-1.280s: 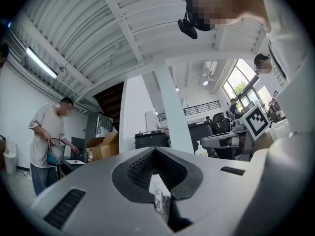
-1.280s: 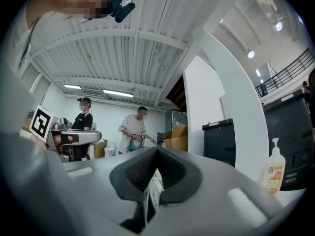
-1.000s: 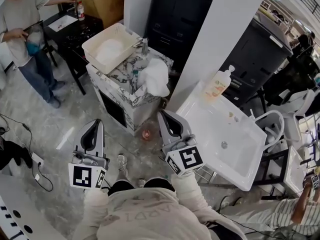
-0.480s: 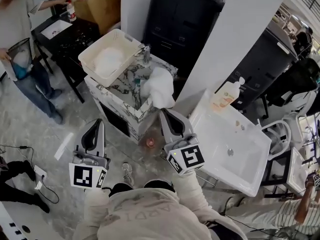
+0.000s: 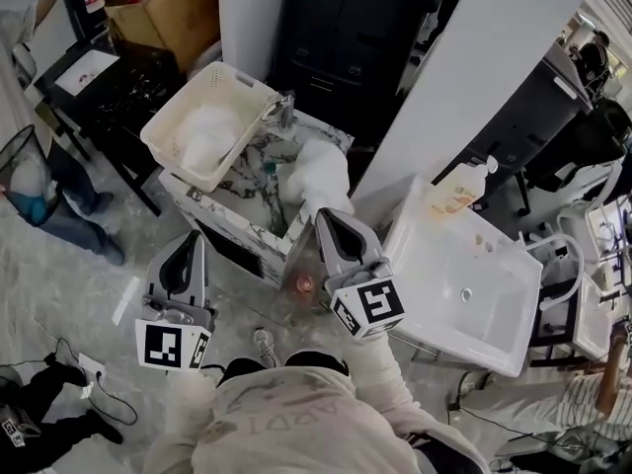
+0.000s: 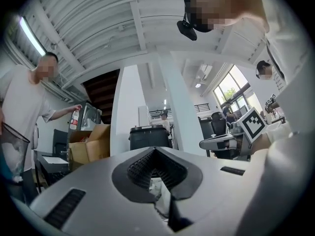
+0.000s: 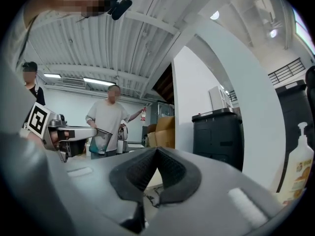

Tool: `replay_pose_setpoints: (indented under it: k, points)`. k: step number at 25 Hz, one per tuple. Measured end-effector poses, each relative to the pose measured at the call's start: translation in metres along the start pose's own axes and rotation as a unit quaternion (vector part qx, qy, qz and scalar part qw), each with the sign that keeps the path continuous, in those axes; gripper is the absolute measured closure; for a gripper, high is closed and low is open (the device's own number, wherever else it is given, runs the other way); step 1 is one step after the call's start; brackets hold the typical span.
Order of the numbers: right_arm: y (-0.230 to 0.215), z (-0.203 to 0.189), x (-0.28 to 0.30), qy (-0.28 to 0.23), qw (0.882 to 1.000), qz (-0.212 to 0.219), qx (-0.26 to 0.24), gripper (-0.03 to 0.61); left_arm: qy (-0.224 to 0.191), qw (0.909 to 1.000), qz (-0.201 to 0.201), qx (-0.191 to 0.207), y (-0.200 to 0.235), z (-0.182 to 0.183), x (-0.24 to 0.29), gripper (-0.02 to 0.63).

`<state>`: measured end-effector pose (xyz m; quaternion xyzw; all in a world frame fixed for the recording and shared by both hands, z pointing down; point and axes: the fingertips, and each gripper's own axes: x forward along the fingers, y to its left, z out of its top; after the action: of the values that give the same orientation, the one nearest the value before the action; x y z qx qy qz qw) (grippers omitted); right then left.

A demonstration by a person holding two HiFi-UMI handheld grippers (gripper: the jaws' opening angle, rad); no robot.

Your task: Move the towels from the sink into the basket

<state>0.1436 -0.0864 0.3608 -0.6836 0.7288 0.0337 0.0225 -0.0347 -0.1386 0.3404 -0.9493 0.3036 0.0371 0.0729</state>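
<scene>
A white towel [image 5: 318, 173] is draped over the near right corner of the marble-patterned sink cabinet [image 5: 259, 197], beside its faucet [image 5: 286, 109]. The cream basket [image 5: 240, 83] sits on the cabinet's left end with another white towel [image 5: 200, 136] inside. My left gripper [image 5: 190, 244] is shut and empty, in front of the cabinet and lower left of it. My right gripper [image 5: 327, 219] is also shut and empty, its tip just below the draped towel without touching it. In both gripper views the jaws [image 6: 156, 154] [image 7: 156, 154] are together with nothing between them.
A white basin [image 5: 474, 309] with a soap bottle [image 5: 460, 192] stands to the right. Behind are a white pillar [image 5: 464, 77] and a black cabinet [image 5: 341, 38]. A black table [image 5: 118, 92], a cardboard box and a person are at left. A small round object [image 5: 304, 283] lies on the floor.
Both grippers, still shut, have come closer to the marble sink cabinet; the draped towel is now just above the right gripper's tip. The person at left has slid toward the frame's edge.
</scene>
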Motion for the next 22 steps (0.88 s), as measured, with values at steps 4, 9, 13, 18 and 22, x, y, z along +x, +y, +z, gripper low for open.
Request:
replay_pose_setpoints:
  k: [4,9,13,18,22]
  points:
    - [-0.007,-0.016,0.023,0.018,1.0,-0.022,0.009,0.568,0.0,0.9998,-0.017,-0.002,0.02,-0.008,0.017,0.609]
    - [-0.019,-0.045,0.051,0.065,0.997,-0.05,0.009,0.566,-0.002,0.9991,-0.043,-0.002,0.041,-0.016,0.035,0.609]
    - [-0.029,-0.073,0.068,0.099,0.993,-0.065,0.03,0.566,-0.001,0.9985,-0.054,-0.005,0.054,-0.024,0.043,0.609]
    - [-0.047,-0.104,0.079,0.138,0.986,-0.082,0.055,0.565,0.005,0.9983,-0.057,-0.012,0.062,-0.031,0.05,0.609]
    - [-0.059,-0.129,0.092,0.175,0.98,-0.078,0.06,0.522,0.006,0.9986,-0.05,-0.016,0.07,-0.033,0.058,0.609]
